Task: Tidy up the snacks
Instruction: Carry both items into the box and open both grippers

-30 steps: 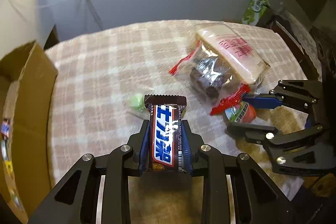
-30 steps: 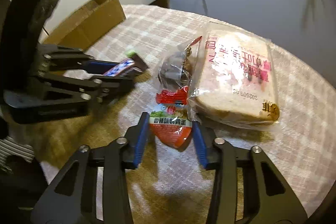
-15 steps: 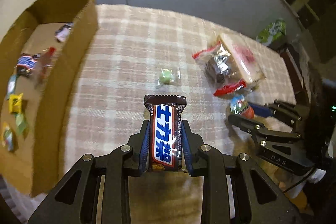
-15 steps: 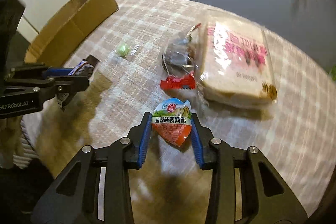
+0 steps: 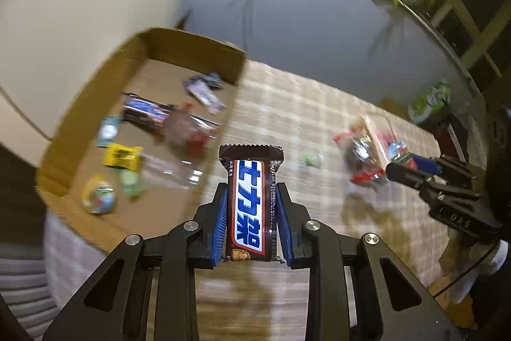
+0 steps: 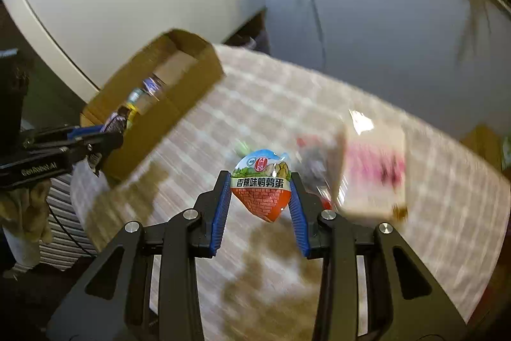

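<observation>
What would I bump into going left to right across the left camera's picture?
cardboard box → chocolate bar held in the left gripper → small green candy → bag of snacks and bread → right gripper

The cardboard box [image 5: 95, 130] stood at the left end of the table [image 5: 287, 117], with several snack packets [image 5: 123, 156] lying inside it. The bread bag [image 6: 373, 171] and a small candy [image 5: 311, 158] lay on the table to its right. The left gripper [image 5: 251, 210] held the chocolate bar [image 5: 250, 200] above the table beside the box, and the right gripper [image 6: 260, 197] held the egg packet [image 6: 261, 184] above the table near the bread bag.
</observation>
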`<move>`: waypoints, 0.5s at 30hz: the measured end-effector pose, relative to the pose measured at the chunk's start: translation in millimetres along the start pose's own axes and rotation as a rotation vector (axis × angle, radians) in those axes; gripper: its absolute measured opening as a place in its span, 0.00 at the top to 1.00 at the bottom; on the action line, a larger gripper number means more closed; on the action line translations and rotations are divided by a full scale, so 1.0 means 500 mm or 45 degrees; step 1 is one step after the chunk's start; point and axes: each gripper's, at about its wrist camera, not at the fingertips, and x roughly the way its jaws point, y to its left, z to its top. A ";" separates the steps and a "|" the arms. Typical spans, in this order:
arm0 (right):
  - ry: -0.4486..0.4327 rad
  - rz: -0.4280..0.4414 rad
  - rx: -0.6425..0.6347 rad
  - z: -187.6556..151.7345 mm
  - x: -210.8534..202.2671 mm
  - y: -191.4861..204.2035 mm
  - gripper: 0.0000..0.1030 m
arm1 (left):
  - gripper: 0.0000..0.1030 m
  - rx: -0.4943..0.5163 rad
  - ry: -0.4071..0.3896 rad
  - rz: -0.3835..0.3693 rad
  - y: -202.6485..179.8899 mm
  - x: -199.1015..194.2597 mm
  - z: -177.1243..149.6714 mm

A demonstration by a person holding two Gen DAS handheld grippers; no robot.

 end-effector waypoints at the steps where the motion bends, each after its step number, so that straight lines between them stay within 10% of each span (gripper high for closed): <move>1: -0.016 0.015 -0.031 0.023 0.001 0.017 0.64 | 0.74 -0.014 -0.015 0.016 0.013 -0.007 0.003; 15: -0.078 0.135 -0.234 0.228 0.084 0.176 0.64 | 0.74 -0.117 -0.155 0.164 0.130 -0.050 0.032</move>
